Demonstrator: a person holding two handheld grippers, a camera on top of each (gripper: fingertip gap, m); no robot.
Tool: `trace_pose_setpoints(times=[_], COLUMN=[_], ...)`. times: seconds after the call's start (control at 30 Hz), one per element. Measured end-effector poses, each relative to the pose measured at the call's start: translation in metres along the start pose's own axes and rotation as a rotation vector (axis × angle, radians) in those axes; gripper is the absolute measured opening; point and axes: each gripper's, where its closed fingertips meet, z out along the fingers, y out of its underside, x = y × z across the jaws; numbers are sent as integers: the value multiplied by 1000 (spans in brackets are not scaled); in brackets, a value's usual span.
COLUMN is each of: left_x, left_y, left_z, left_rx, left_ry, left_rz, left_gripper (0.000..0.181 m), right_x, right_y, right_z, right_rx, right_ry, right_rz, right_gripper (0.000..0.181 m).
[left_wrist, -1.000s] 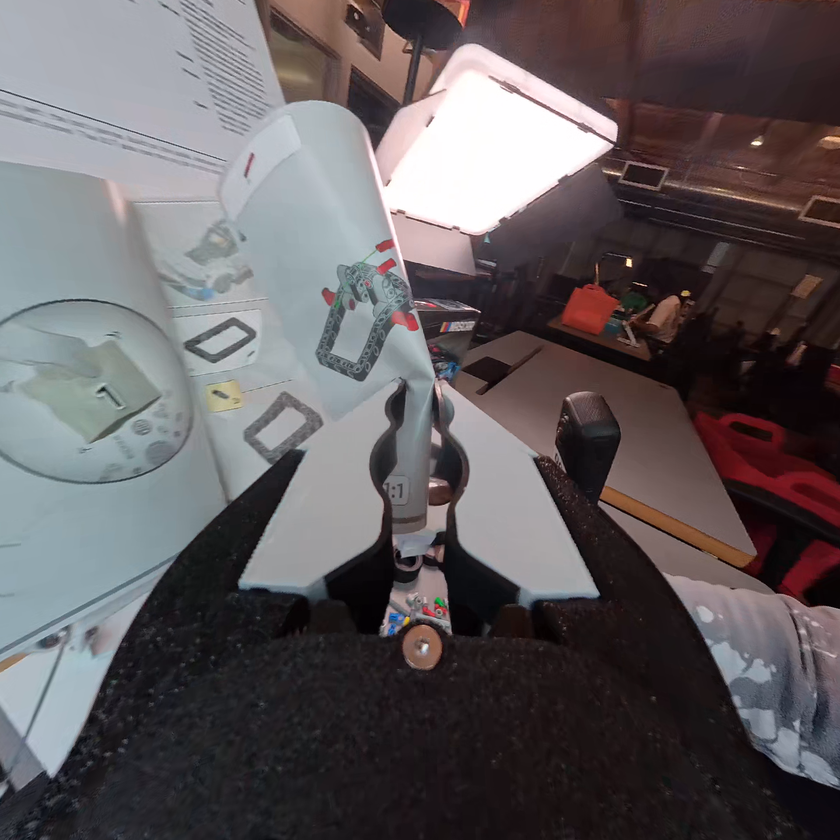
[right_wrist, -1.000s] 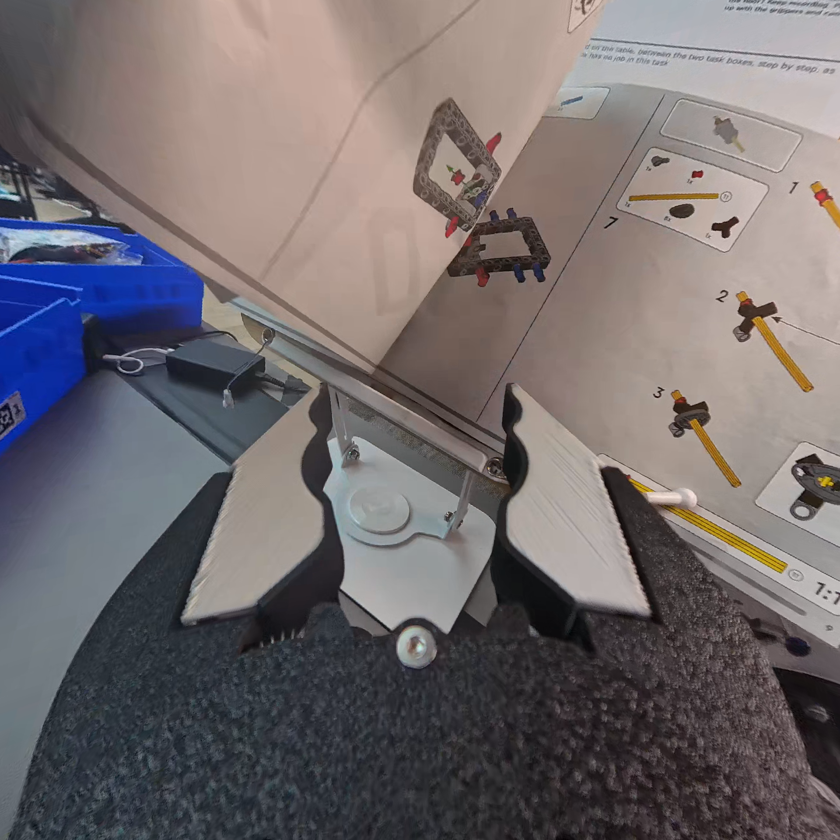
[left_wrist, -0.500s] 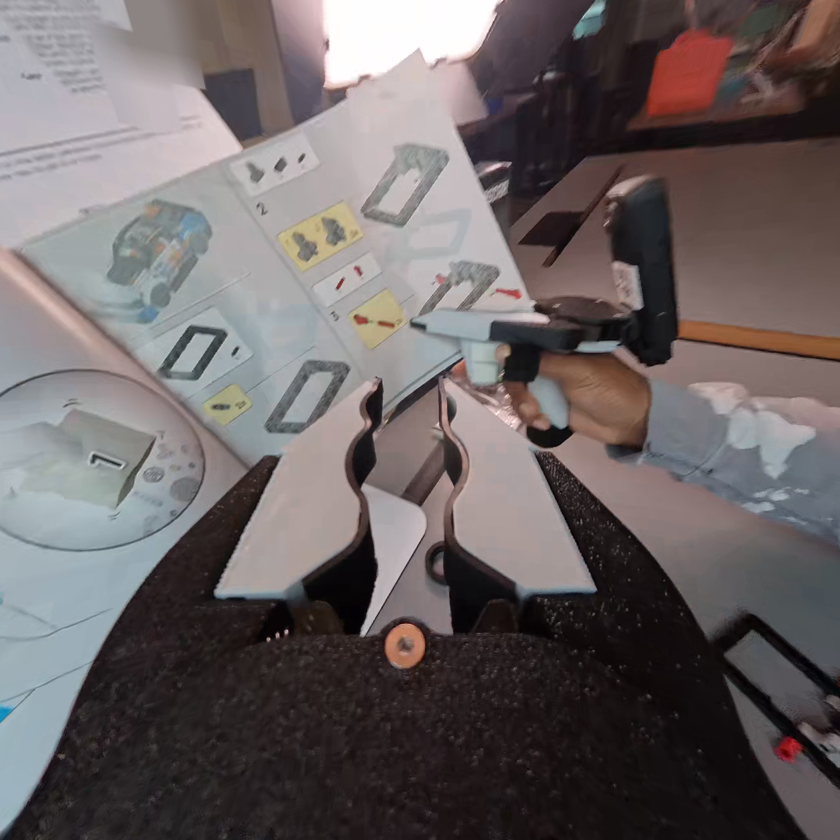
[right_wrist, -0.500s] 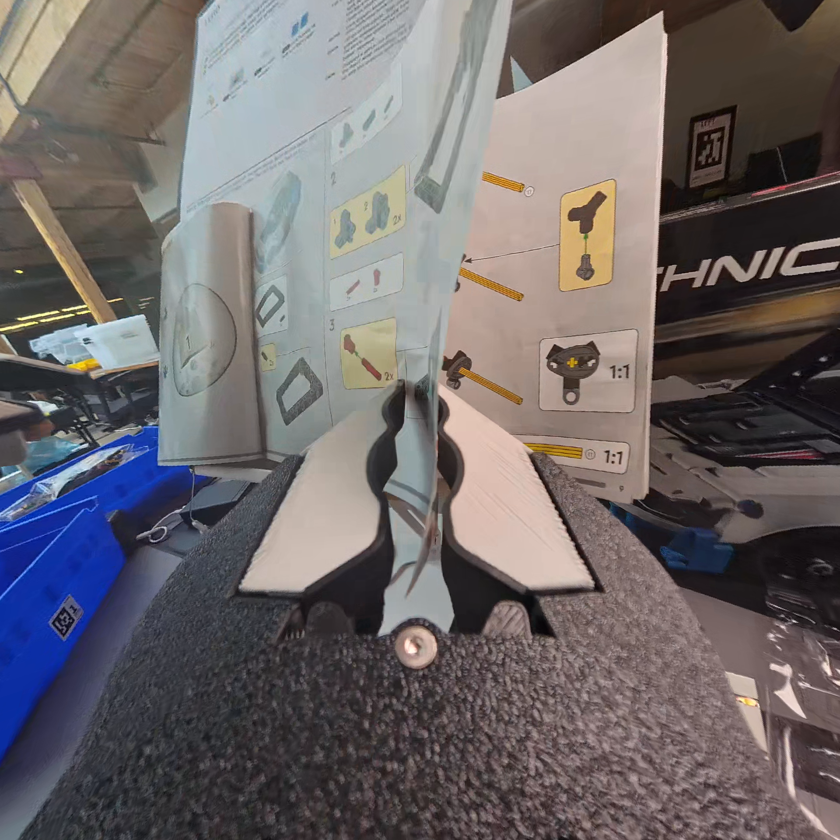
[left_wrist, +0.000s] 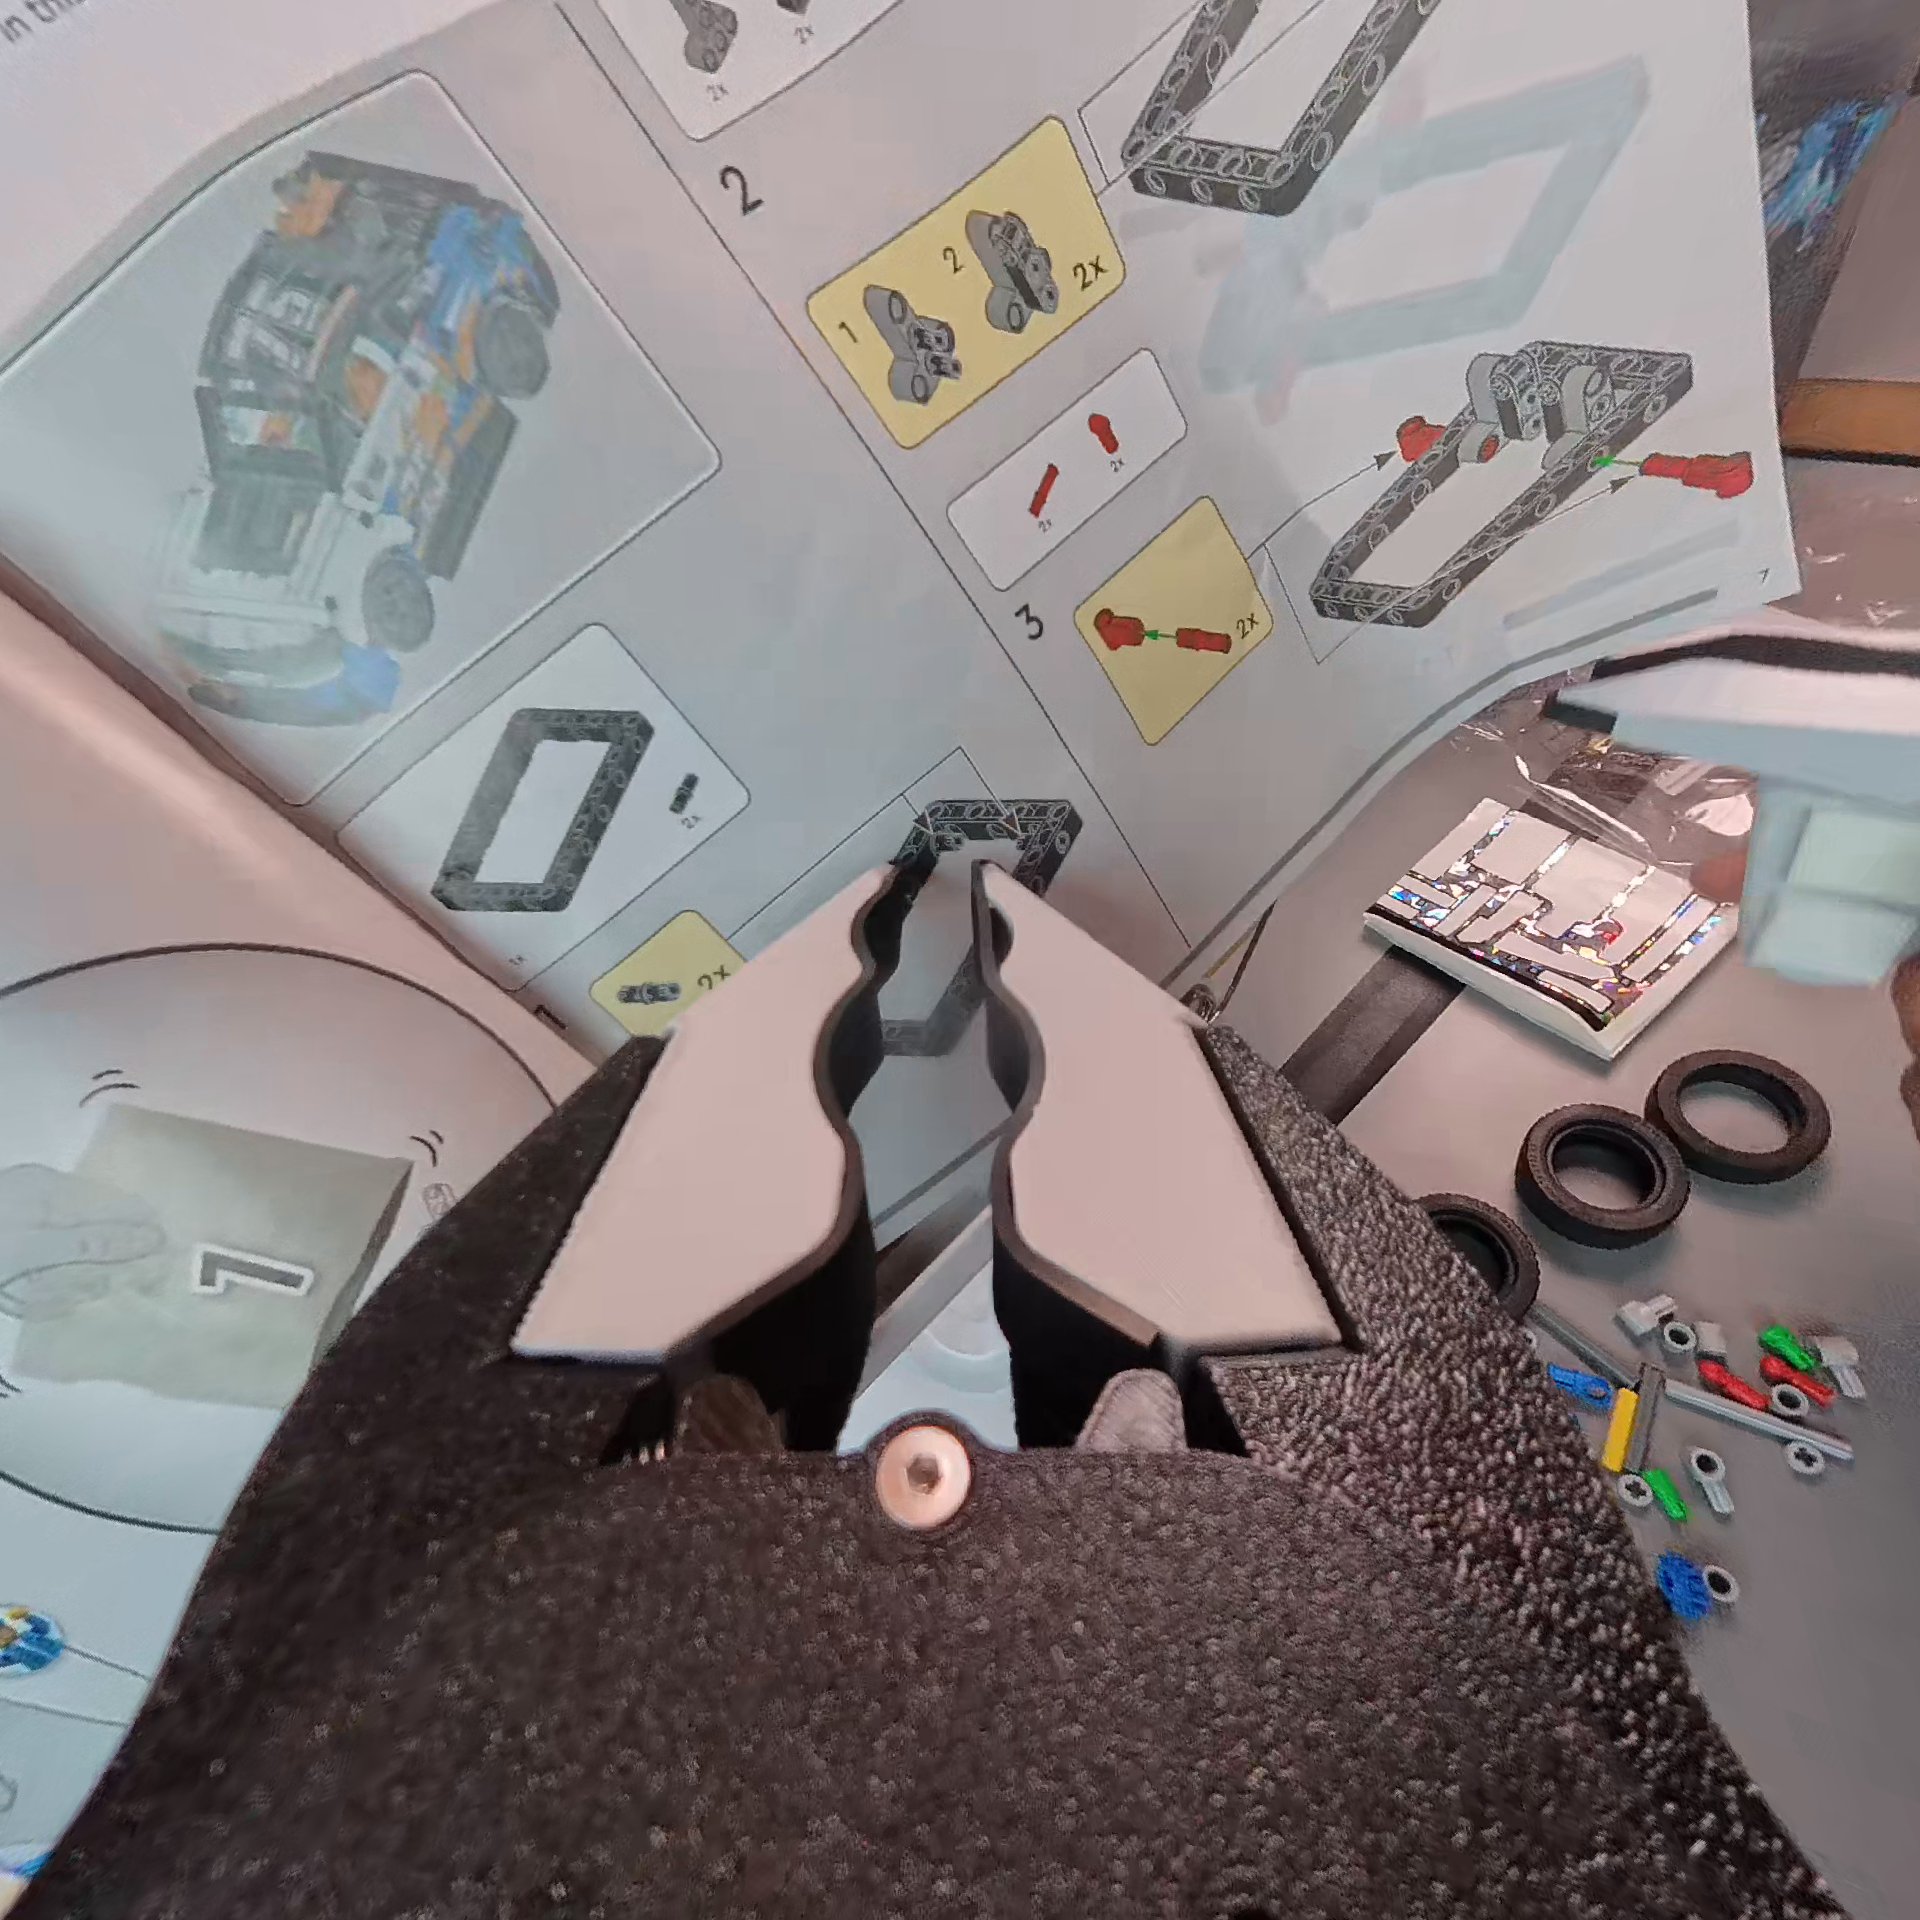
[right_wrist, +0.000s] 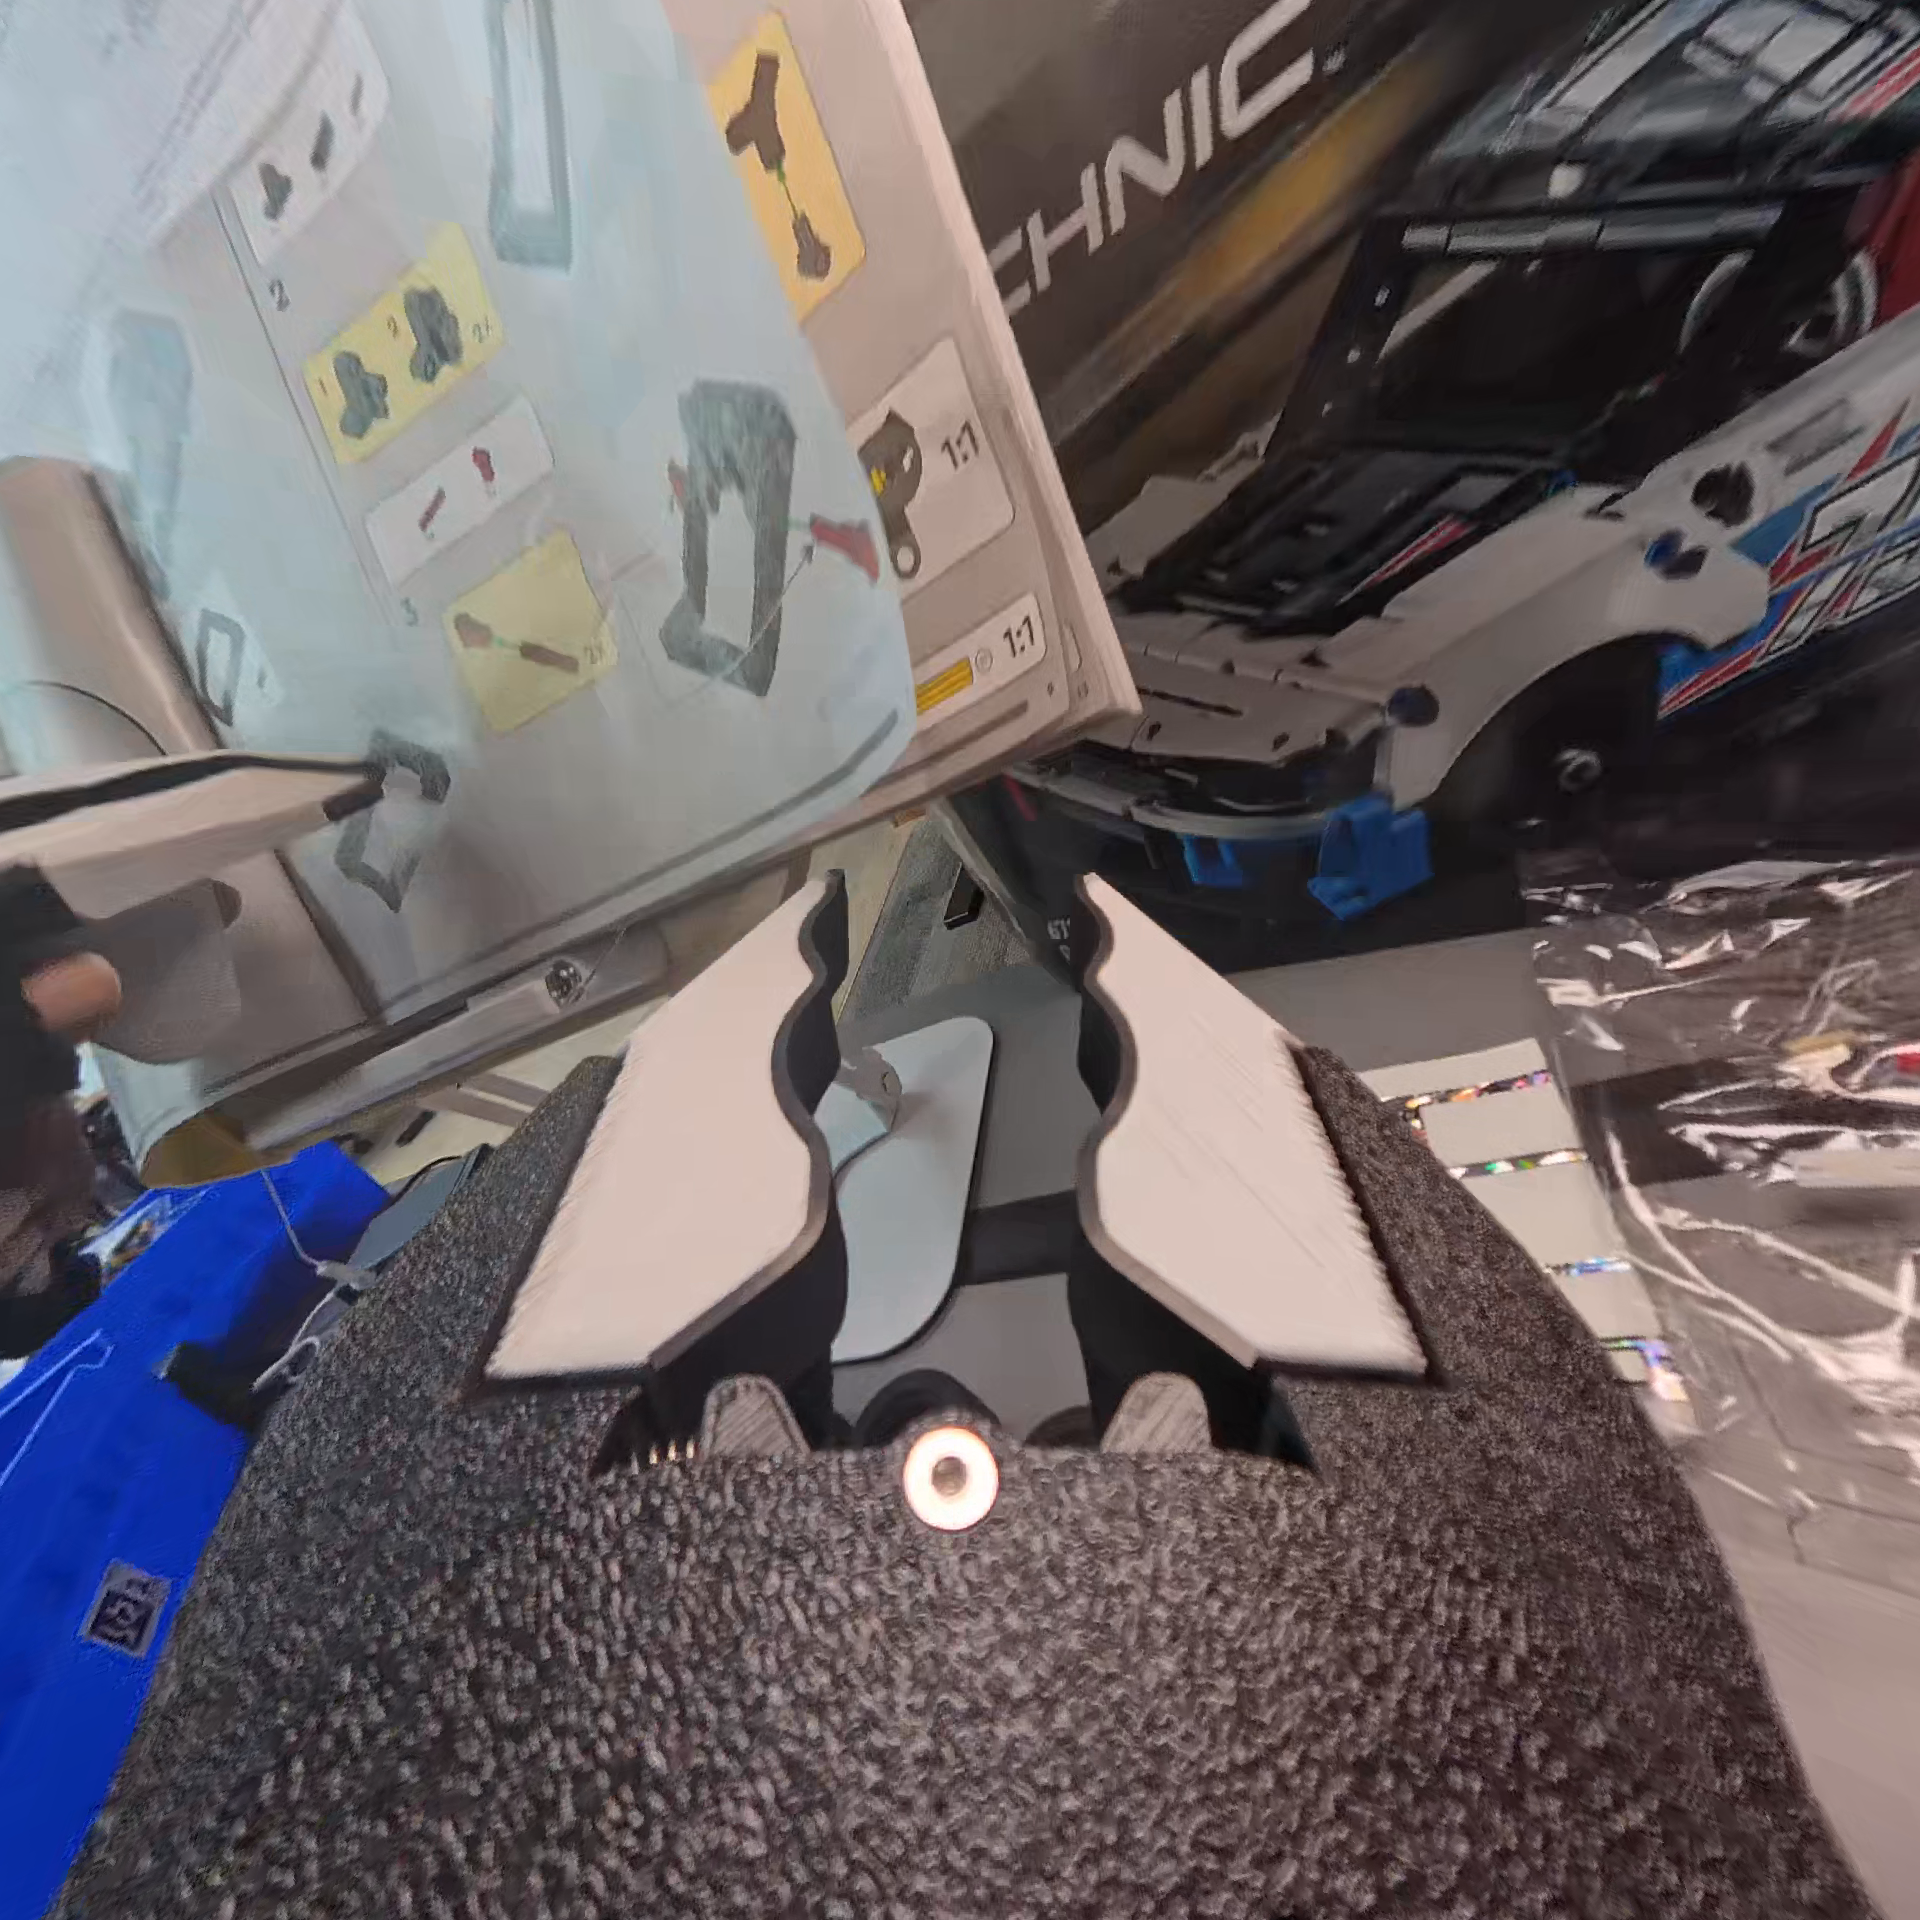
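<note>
Left wrist view: left gripper (left_wrist: 935, 883) fingers nearly closed, empty, against booklet page (left_wrist: 935, 520); right gripper (right_wrist: 956, 894) open, tyres (left_wrist: 1600, 1174) at 3 o'clock.

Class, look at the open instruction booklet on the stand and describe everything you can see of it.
The instruction booklet is thin glossy paper, propped steeply on a metal stand whose ledge carries its lower edge. The open page shows a drawn car, dark frames, yellow parts boxes and numbered steps. Its right-hand leaf curls forward, loose and semi-transparent. The left gripper points at the lower page with a narrow gap; contact is unclear. The right gripper is open below it, apart.
</note>
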Motion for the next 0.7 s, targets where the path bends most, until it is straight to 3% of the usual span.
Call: trace_pose_setpoints(times=[0.03, 0.13, 0.23, 0.33, 0.43, 0.57, 0.7], left_x=[-2, -7, -8, -9, -9, -9, -9], left_y=[0, 0, 0, 0, 0, 1, 1], left_z=[1, 4, 7, 7, 7, 8, 10], left_rx=[-2, 3, 21, 30, 28, 25, 24], left_ry=[1, 12, 33, 34, 33, 48, 24], left_rz=[-33, -137, -213, -218, -206, -210, -173], left_gripper=[10, 1, 1, 0, 0, 0, 0], right_x=[-5, -44, -75, -83, -81, -81, -77], right_y=[12, 37, 34, 29, 33, 35, 44], right_z=[1, 6, 13, 27, 38, 36, 34], right_rx=[-29, -86, -58, -74, -91, -52, -15], right_ry=[-21, -135, -162, -128, -109, -179, -298], right_rz=[-8, -110, -175, -133, -89, 180, 743], right_gripper=[41, 30, 31, 27, 9, 4, 3])
